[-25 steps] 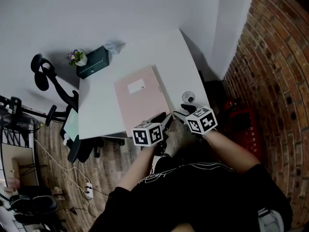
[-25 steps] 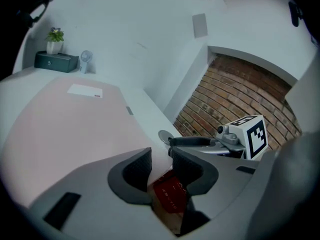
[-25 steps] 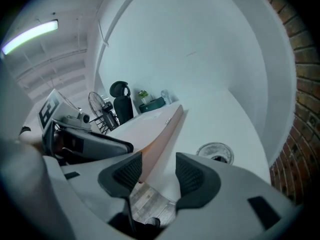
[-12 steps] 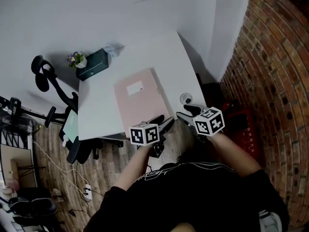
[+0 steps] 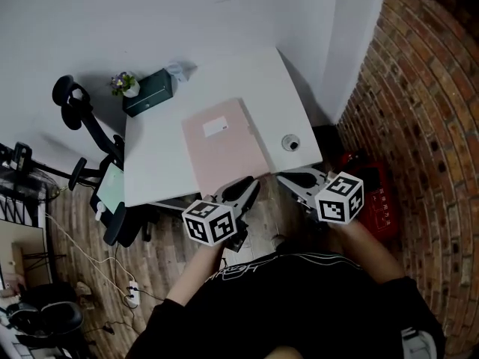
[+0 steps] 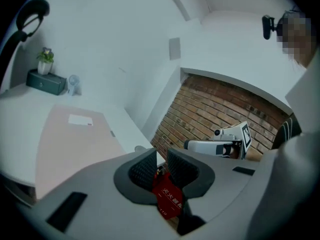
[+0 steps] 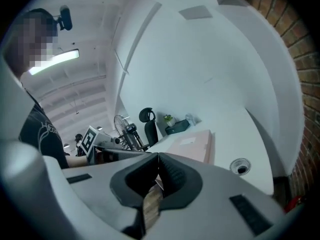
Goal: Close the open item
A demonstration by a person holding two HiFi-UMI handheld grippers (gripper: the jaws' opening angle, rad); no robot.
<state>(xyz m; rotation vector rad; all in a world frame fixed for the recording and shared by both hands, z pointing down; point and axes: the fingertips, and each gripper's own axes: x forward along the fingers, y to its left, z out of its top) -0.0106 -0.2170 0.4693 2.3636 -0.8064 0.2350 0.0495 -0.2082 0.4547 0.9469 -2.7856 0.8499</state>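
Observation:
The pink folder (image 5: 224, 144) lies flat with its cover down on the white table (image 5: 157, 163), white label at its far end; it also shows in the left gripper view (image 6: 75, 134) and the right gripper view (image 7: 192, 144). Both grippers hang off the table's near edge, over the floor. My left gripper (image 5: 245, 188) (image 6: 161, 156) sits just before the folder's near end; its jaws are closing, a narrow gap still between them and nothing in it. My right gripper (image 5: 293, 178) (image 7: 158, 159) is to the right, shut and empty.
A round cable grommet (image 5: 290, 143) sits in the table right of the folder. A dark green box (image 5: 150, 92) and a small plant (image 5: 123, 84) stand at the far left corner. An office chair (image 5: 82, 126) is at the left, a brick wall (image 5: 419, 111) at the right, a red object (image 5: 374, 193) on the floor.
Both grippers have drawn back from the table edge toward the person and spread apart. The right jaws have shut. The folder has not moved.

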